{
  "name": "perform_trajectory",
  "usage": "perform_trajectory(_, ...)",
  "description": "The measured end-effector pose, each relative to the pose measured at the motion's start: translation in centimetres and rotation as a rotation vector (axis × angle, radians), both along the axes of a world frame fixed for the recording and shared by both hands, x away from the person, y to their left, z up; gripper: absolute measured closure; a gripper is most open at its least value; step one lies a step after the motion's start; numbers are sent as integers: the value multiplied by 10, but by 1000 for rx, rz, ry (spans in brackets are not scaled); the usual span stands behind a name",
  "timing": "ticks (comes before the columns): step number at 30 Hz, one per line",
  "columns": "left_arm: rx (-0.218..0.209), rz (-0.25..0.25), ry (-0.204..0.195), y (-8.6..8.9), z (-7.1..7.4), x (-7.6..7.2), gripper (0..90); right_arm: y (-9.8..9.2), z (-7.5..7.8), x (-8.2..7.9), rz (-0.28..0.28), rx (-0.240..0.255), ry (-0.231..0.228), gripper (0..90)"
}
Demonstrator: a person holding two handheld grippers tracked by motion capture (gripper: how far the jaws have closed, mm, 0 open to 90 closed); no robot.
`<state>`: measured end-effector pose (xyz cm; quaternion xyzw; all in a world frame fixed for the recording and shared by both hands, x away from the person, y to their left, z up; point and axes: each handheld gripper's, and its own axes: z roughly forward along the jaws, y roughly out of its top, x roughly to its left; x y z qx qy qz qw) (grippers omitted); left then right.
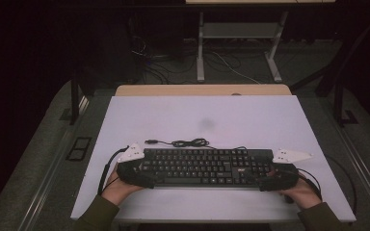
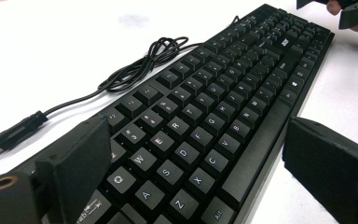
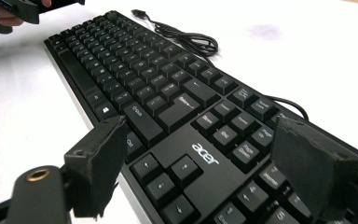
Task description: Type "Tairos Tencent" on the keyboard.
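Note:
A black Acer keyboard [image 1: 202, 166] lies flat across the near part of the white tabletop [image 1: 207, 115]. Its cable [image 1: 188, 143] is coiled just behind it, ending in a USB plug [image 2: 9, 137]. My left gripper [image 1: 144, 173] straddles the keyboard's [image 2: 214, 107] left end. One jaw stands at the back edge, the other off the front edge with a gap, so the left gripper [image 2: 200, 163] is open. My right gripper [image 1: 267, 175] straddles the right end by the arrow keys. In its own view the right gripper [image 3: 203, 165] stands wide, its pads apart from the keyboard [image 3: 168, 102].
The table's near edge runs just below the hands, and its side edges lie close to each gripper. A faint grey smudge [image 1: 205, 124] marks the board behind the cable. Beyond the table stand white desk legs [image 1: 201, 48] and loose floor cables.

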<state>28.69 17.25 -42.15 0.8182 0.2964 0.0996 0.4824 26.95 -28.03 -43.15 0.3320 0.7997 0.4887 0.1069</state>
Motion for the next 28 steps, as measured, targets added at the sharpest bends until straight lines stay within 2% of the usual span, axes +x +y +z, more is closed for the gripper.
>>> perform_trajectory(5,10,-5,-6,0,0,0,32,-6,-2,-2,-6,3,0,180)
perform_trajectory(12,14,-7,4,1,-2,1,2,-15,-5,-5,-14,-3,8,178)
perform_trajectory(28,20,-9,12,-1,-1,0,0,-19,-7,-6,-19,1,8,179)
